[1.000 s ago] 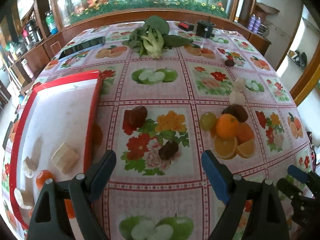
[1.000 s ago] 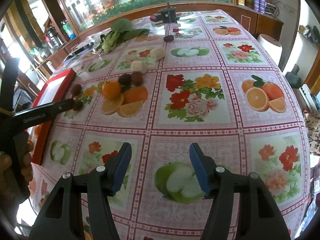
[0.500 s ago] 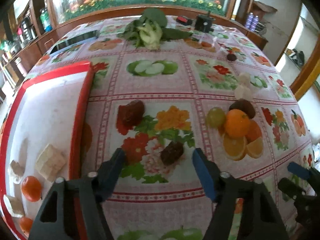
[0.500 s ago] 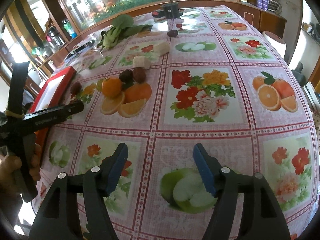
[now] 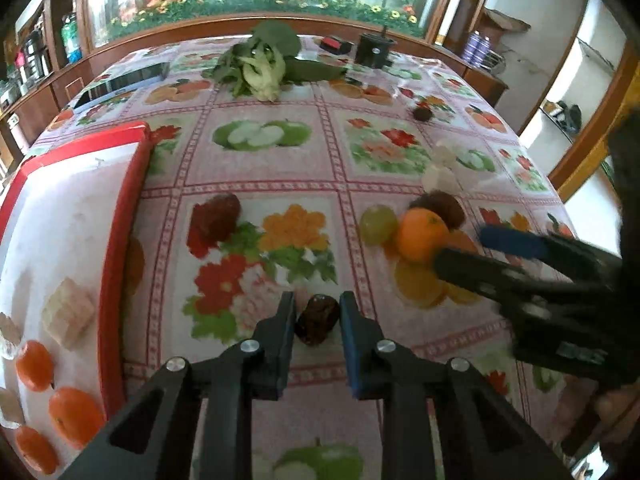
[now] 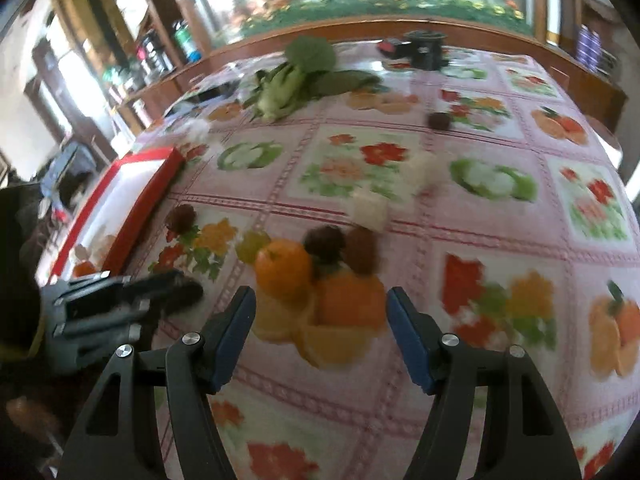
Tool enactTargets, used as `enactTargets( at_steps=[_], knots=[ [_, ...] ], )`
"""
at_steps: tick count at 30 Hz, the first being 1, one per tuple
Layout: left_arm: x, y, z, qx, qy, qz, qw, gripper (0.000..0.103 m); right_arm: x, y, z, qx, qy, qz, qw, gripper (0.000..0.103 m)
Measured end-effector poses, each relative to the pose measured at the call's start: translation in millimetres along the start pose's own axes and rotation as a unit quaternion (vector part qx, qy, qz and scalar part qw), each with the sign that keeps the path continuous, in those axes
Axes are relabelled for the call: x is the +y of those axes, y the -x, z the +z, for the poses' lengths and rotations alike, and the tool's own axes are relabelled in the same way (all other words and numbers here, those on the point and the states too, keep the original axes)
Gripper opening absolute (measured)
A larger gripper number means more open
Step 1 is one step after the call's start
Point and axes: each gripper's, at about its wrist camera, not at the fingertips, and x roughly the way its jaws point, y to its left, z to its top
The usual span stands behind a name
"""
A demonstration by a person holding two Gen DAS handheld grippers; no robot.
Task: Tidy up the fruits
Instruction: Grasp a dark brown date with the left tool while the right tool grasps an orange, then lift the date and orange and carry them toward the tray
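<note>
Dining room, wood-framed windows with flower boxes behind; your table carries a pink oilcloth (image 5: 256, 184) printed with fruit and flower squares, so printed oranges and apples sit among real ones and want a second look.

Item 1, red-rimmed tray (image 5: 120, 216), left edge of the table: white floor, already holding several small oranges (image 5: 34, 366) and pale cubes (image 5: 68, 318). Judged to be the collection point.

Item 2, leafy greens (image 5: 260, 64), far end, well apart from the work; no part in the sorting, by the look of it.

Item 3, loose cluster right of centre: real orange (image 5: 422, 234) touching a green grape (image 5: 378, 224), dark fruits just behind.

Item 4, your right gripper (image 6: 320, 320): jaws stand apart with nothing between them, pointed at that cluster, presumably lining up the orange. That view is blurred.

Item 5, your left gripper (image 5: 316, 320): jaws closed onto a dark wrinkled date (image 5: 316, 320), which sits on the cloth near the tray's rim. Likely next for the tray.

Item 6, second dark red fruit (image 5: 218, 214), between date and tray corner, untouched.
</note>
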Motion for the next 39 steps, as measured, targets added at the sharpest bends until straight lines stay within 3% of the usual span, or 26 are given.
enactTargets(
  at_steps=[3, 5, 6, 7, 18, 29, 39],
  knots=[
    [-3.0, 3.1, -5.2, 0.0, -0.007, -0.002, 1.0, 0.025, 9.7, -12.6, 3.6, 0.009, 0.018, -0.006, 1.0, 0.064],
    [-1.6, 4.0, -7.0, -0.002, -0.006, -0.005, 1.0, 0.025, 15.1, -17.9, 4.7, 0.009, 0.03, -0.019, 0.999, 0.054],
    [-0.4, 4.2, -7.2, -0.002, -0.003, -0.006, 1.0, 0.025, 17.7, -19.2, 5.7, 0.009, 0.039, -0.025, 0.999, 0.041],
    [0.8, 4.4, -7.2, -0.003, 0.0, -0.008, 1.0, 0.025, 19.8, -19.6, 6.2, 0.009, 0.044, -0.022, 0.999, 0.034],
    [2.7, 11.9, -17.9, -0.002, 0.017, -0.024, 0.9996, 0.025, 13.2, 6.8, -26.5, 0.014, 0.006, -0.025, 1.0, 0.034],
    [-24.9, 32.9, -51.7, 0.002, -0.013, -0.007, 0.9999, 0.025, 8.9, 50.6, -65.7, -0.006, -0.042, -0.046, 0.998, 0.035],
    [-32.0, 45.1, -57.5, -0.008, -0.026, -0.011, 0.9996, 0.025, 12.0, 54.0, -73.8, -0.005, -0.052, -0.068, 0.996, 0.035]
  ],
)
